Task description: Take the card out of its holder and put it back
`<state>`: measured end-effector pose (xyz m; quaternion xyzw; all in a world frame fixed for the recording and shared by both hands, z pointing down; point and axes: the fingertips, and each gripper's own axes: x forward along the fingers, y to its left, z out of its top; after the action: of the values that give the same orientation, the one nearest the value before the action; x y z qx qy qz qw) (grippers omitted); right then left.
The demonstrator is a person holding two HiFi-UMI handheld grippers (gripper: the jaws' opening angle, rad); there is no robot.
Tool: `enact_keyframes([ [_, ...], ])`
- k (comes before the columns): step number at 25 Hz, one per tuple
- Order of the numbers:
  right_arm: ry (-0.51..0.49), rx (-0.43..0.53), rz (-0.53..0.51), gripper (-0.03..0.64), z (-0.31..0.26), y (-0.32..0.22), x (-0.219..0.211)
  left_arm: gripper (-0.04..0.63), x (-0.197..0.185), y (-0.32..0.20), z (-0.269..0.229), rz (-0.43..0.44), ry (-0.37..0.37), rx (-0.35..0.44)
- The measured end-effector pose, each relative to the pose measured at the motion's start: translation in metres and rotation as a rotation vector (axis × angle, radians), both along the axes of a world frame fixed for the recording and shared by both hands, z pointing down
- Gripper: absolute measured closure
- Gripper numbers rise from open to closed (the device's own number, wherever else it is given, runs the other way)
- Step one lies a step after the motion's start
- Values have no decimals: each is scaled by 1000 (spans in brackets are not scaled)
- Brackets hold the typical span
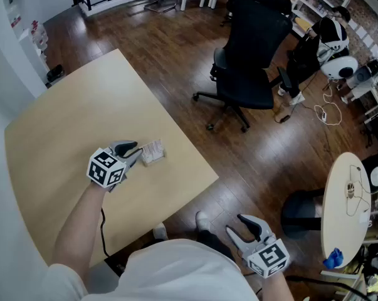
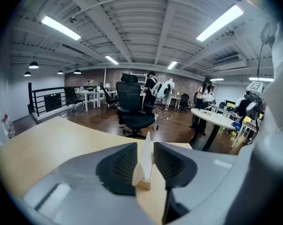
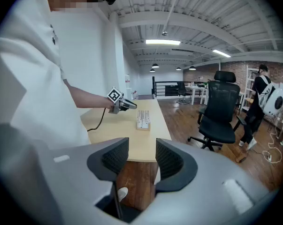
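A black office chair (image 1: pixel 251 49) stands on the dark wooden floor (image 1: pixel 176 55), upper centre; a round white table (image 1: pixel 339 231) is at lower right.

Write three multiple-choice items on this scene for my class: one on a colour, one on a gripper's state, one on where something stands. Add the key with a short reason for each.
1. What colour is the office chair nearest the beige table?
A. red
B. black
C. white

2. How do the right gripper's jaws stand?
A. pressed together
B. clamped on a pen
C. apart, with nothing between them

3. Where does the card in its holder stand?
A. on the office chair
B. on the beige table
C. between the right gripper's jaws

Key:
1 B: its back, seat and base are all black in the head view.
2 C: the right gripper view shows a clear, empty gap between the pads.
3 B: it stands on the tabletop near the edge, right at the left gripper's tips.
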<state>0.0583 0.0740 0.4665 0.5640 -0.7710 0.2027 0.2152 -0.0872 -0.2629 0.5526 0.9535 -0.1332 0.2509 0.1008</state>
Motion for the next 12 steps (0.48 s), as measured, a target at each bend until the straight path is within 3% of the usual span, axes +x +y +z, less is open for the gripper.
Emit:
enact_keyframes([
  [8, 23, -19, 81, 433, 3, 5, 11, 479, 17, -13, 35, 45, -20, -51],
  [12, 26, -32, 105, 433, 6, 8, 16, 527, 22, -15, 46, 46, -21, -66],
])
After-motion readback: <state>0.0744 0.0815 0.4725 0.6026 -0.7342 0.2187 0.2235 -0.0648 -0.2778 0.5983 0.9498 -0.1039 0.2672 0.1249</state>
